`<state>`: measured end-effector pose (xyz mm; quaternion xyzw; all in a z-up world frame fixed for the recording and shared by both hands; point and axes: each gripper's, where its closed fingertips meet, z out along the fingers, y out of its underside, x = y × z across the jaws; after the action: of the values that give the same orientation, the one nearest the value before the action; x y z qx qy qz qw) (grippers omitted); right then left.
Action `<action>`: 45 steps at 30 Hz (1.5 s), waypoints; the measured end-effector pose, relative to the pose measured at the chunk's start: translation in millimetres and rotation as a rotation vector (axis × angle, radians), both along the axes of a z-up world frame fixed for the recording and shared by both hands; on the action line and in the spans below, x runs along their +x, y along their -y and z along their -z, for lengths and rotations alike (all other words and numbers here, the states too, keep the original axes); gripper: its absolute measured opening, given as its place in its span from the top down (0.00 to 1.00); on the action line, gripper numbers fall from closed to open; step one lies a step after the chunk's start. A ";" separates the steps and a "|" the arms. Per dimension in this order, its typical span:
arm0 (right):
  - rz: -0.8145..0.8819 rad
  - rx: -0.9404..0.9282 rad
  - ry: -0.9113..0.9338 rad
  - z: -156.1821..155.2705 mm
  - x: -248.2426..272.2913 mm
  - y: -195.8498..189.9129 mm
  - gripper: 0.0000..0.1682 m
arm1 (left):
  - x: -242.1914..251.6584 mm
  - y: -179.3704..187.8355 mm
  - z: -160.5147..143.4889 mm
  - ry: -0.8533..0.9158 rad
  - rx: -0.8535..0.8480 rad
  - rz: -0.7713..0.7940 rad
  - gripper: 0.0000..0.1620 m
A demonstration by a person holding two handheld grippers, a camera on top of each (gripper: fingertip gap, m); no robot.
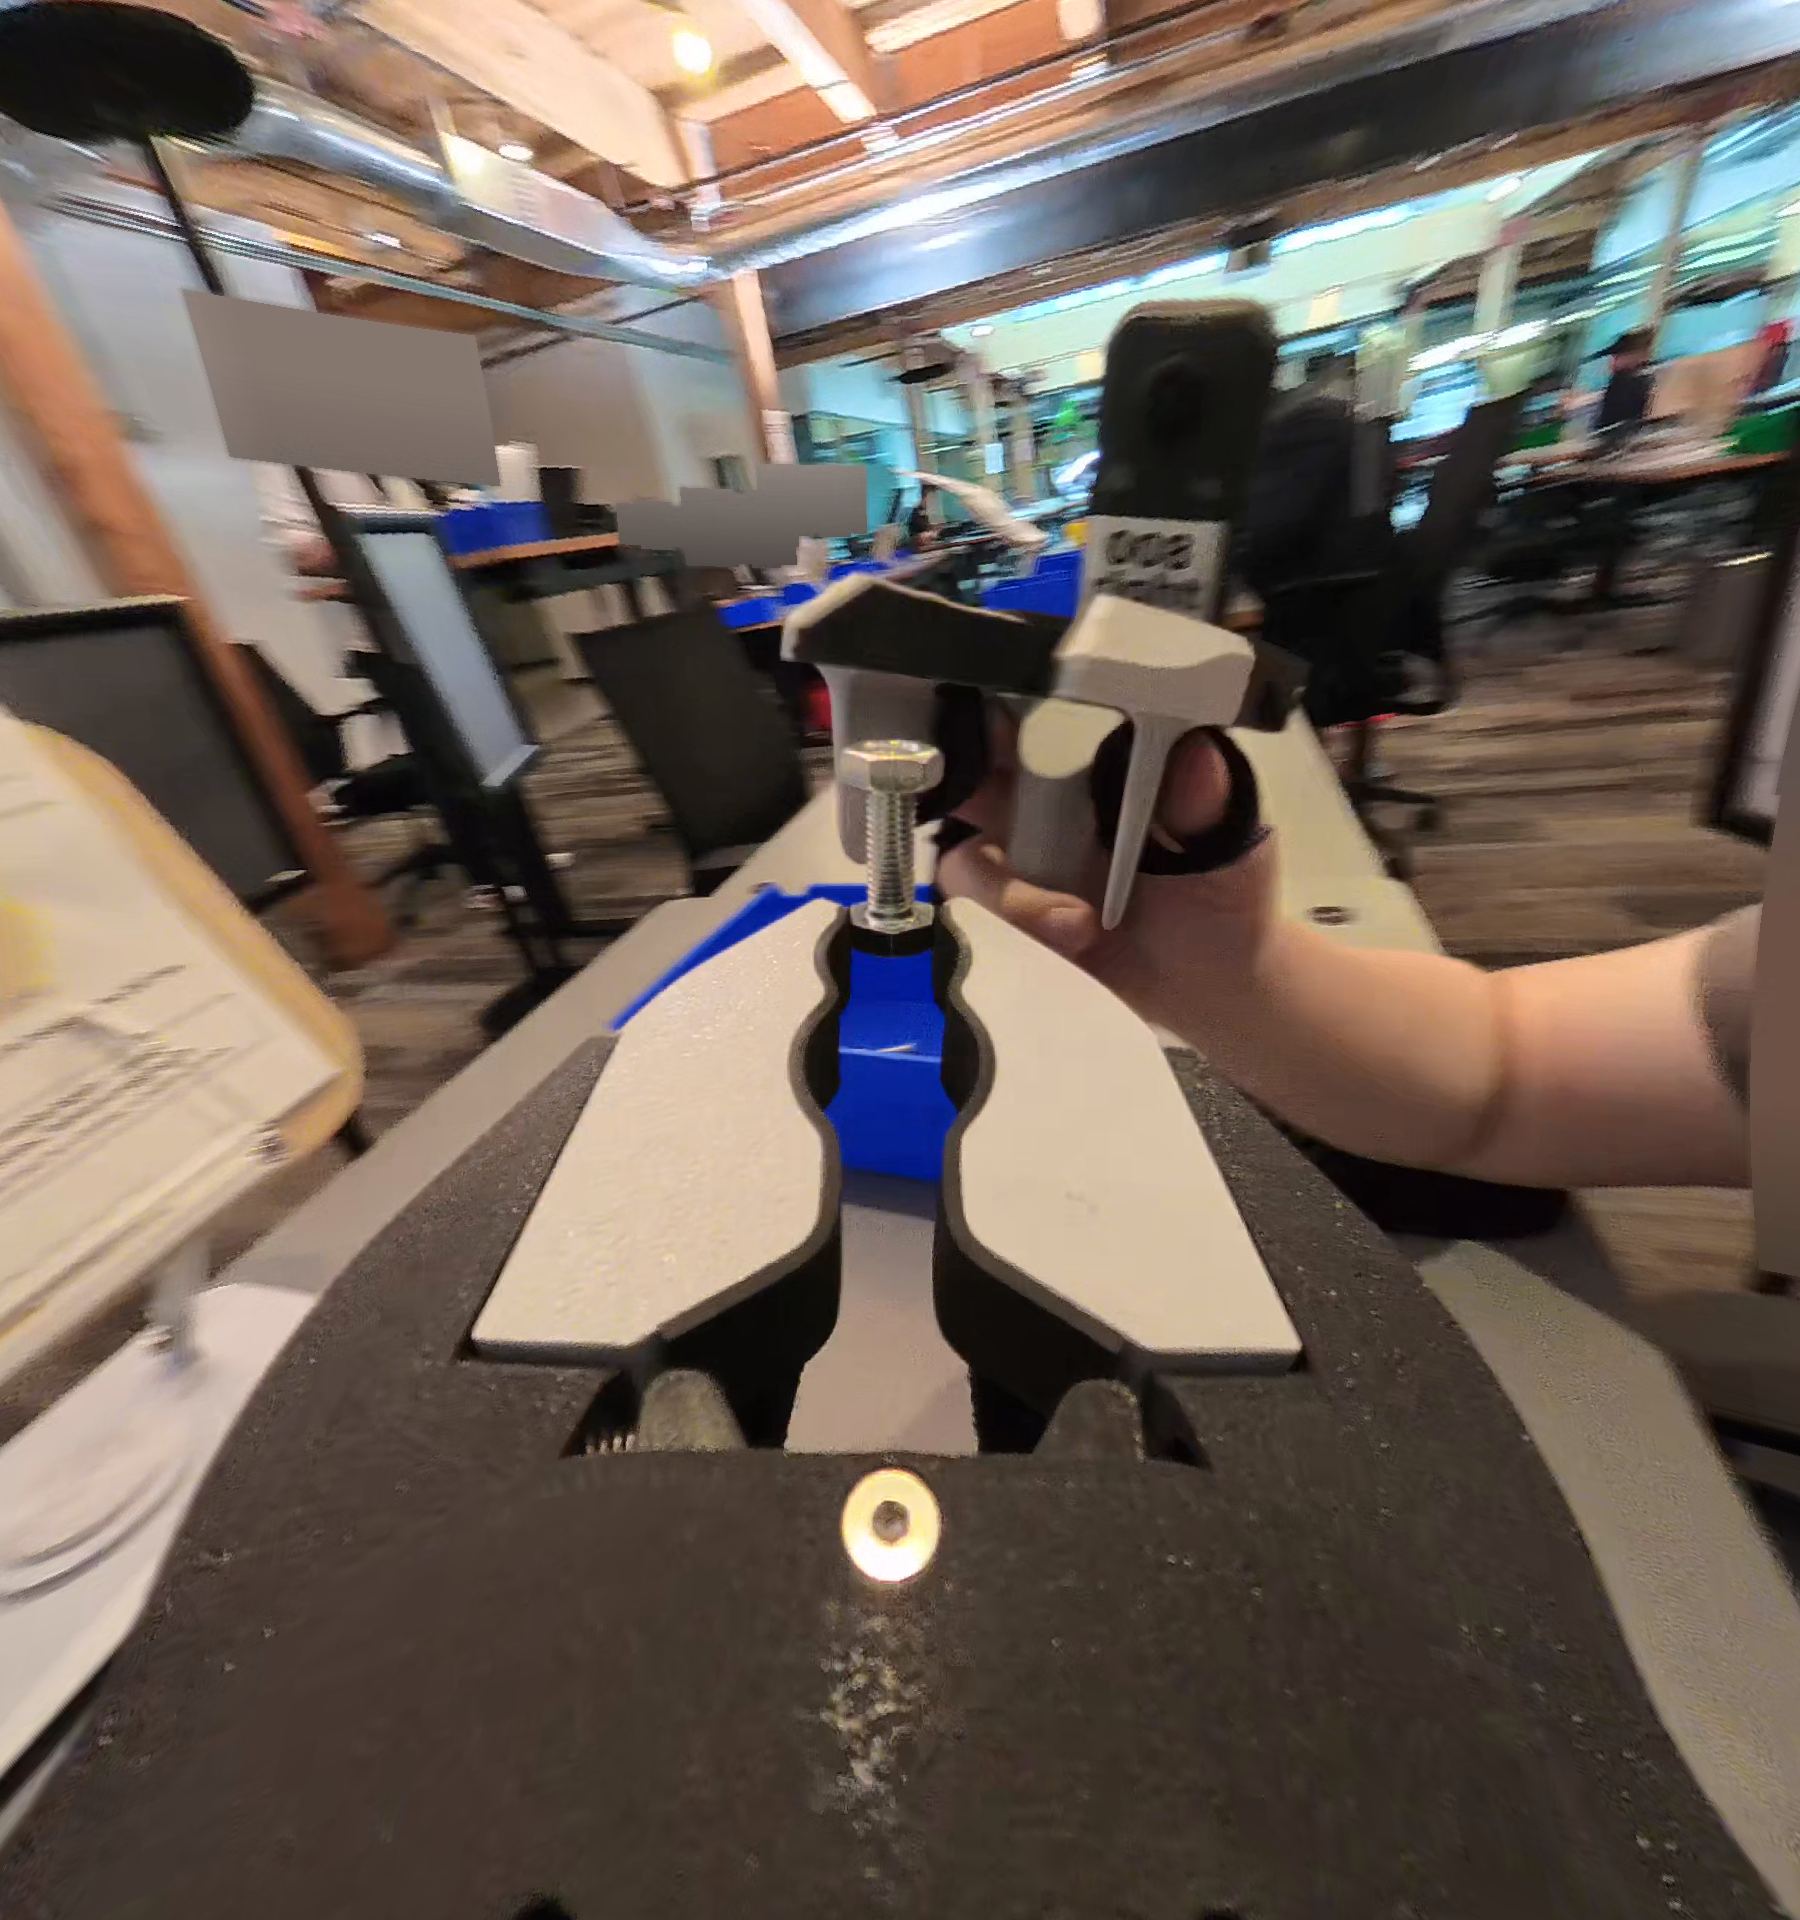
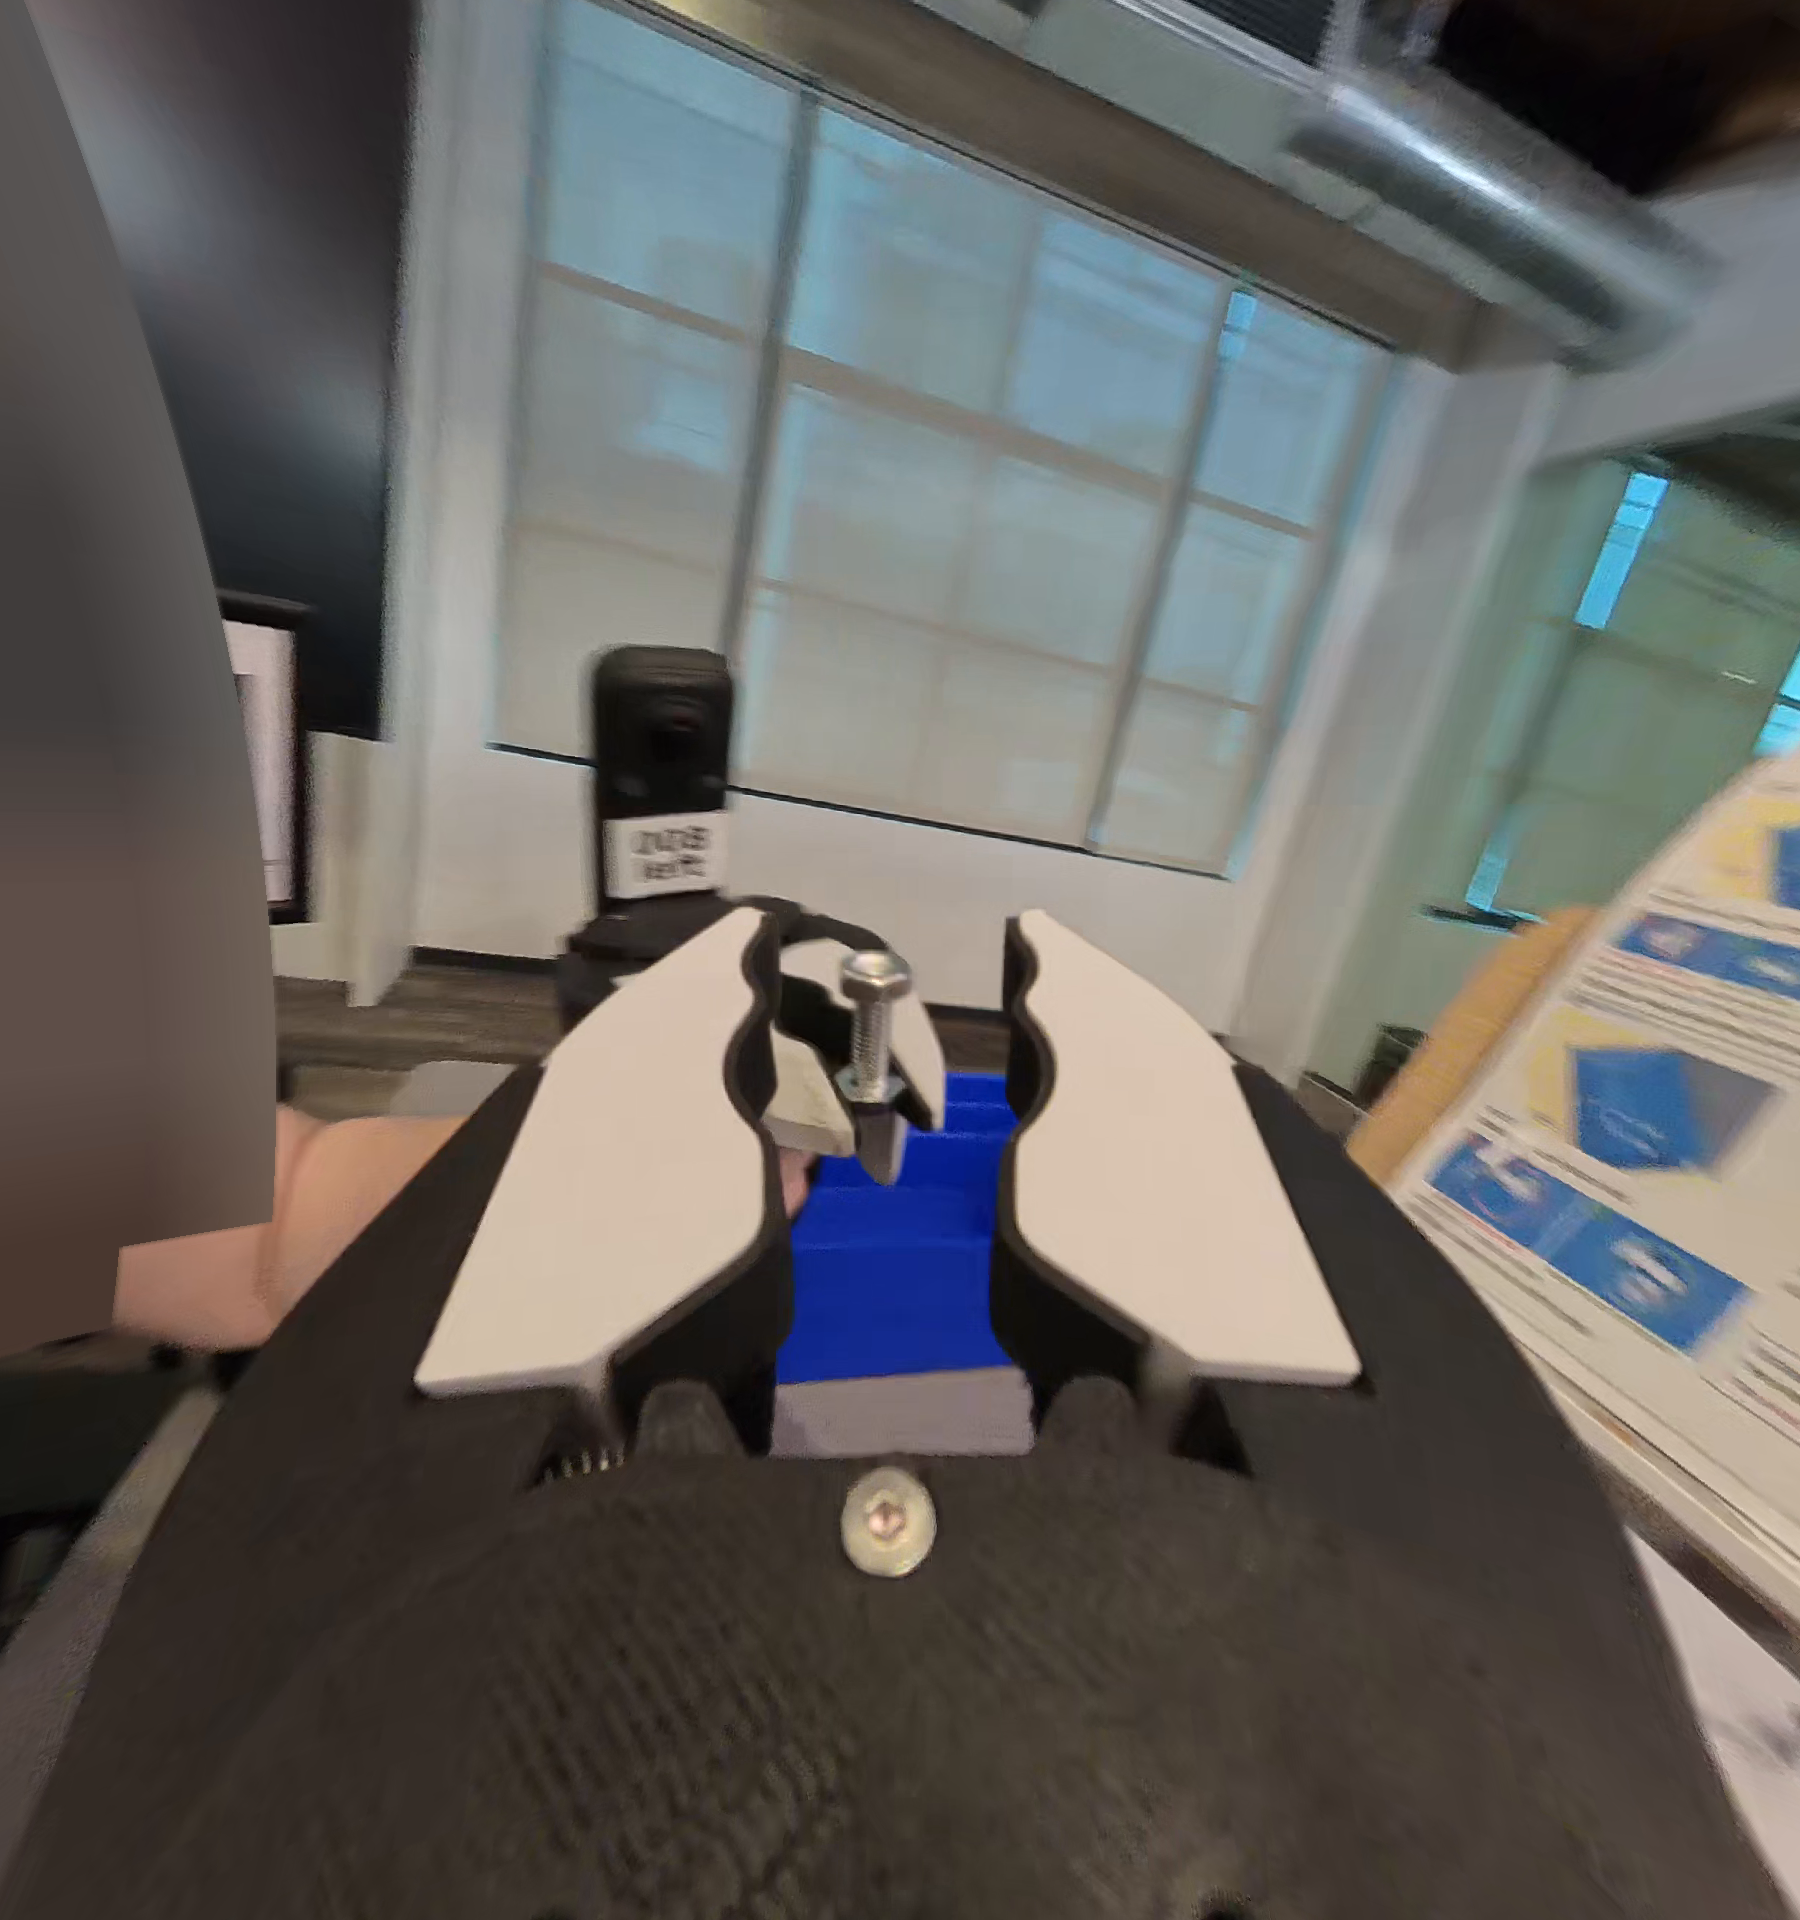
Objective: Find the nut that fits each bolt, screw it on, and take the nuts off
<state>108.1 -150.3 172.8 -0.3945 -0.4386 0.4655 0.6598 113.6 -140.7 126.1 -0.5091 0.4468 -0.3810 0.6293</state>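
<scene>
Left wrist view: at frame centre the left hand-held gripper (image 1: 888, 930) pinches the nut (image 1: 888, 918), the hex bolt (image 1: 889, 831) upright above a blue bin (image 1: 891, 1081).

Right wrist view: the right hand-held gripper (image 2: 888, 961) gapes around the bolt head; it should square up, then close and twist.

right tongs (image 2: 891, 997) parted, left tongs (image 2: 880, 1117) pinching nut (image 2: 868, 1085)

**Around my desk**

A blue bin (image 1: 891, 1081) sits on the grey desk (image 1: 1322, 831) ahead of me. A printed sheet (image 2: 1644, 1143) with blue pictures leans at the side. Behind are black office chairs (image 1: 698, 717), a big window (image 2: 937, 499) and a silver ceiling duct (image 2: 1478, 197).
</scene>
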 end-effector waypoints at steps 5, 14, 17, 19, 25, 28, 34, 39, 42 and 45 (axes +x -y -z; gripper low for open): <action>0.149 -0.050 0.005 8.4 -10.1 -10.1 0.78 | -2.8 -10.9 0.4 -0.007 0.042 -0.137 0.91; 0.191 -0.065 0.024 15.9 -13.9 -14.0 0.91 | -0.2 -11.8 3.3 -0.024 0.044 -0.146 0.91; 0.165 -0.056 0.065 17.0 -13.8 -13.1 0.91 | 0.7 -10.4 4.5 -0.038 0.043 -0.130 0.91; 0.091 -0.068 0.084 15.6 -13.0 -8.6 0.91 | 2.0 -4.5 2.6 -0.032 0.041 -0.080 0.91; -0.447 -0.132 0.120 16.7 -1.9 30.8 0.90 | 13.1 41.2 4.5 -0.042 -0.095 0.321 0.91; -0.795 -0.170 0.116 23.9 11.7 57.9 0.90 | 22.0 70.7 11.4 -0.057 -0.185 0.543 0.91; -1.106 -0.138 0.145 38.5 24.2 91.8 0.91 | 33.4 106.7 27.5 -0.129 -0.251 0.759 0.91; -1.107 -0.107 0.157 39.1 25.9 97.1 0.90 | 34.9 109.8 27.6 -0.139 -0.215 0.743 0.91; -1.030 -0.103 0.128 34.1 23.5 88.3 0.83 | 34.9 100.2 23.8 -0.113 -0.192 0.679 0.91; -0.834 -0.068 0.011 13.2 25.2 68.7 0.74 | 32.1 75.5 15.7 -0.065 -0.159 0.522 0.91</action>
<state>133.3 -219.0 159.6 -0.2072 -0.5485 0.7050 0.3989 145.7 -216.1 110.4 -0.4363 0.5515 -0.5478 0.4532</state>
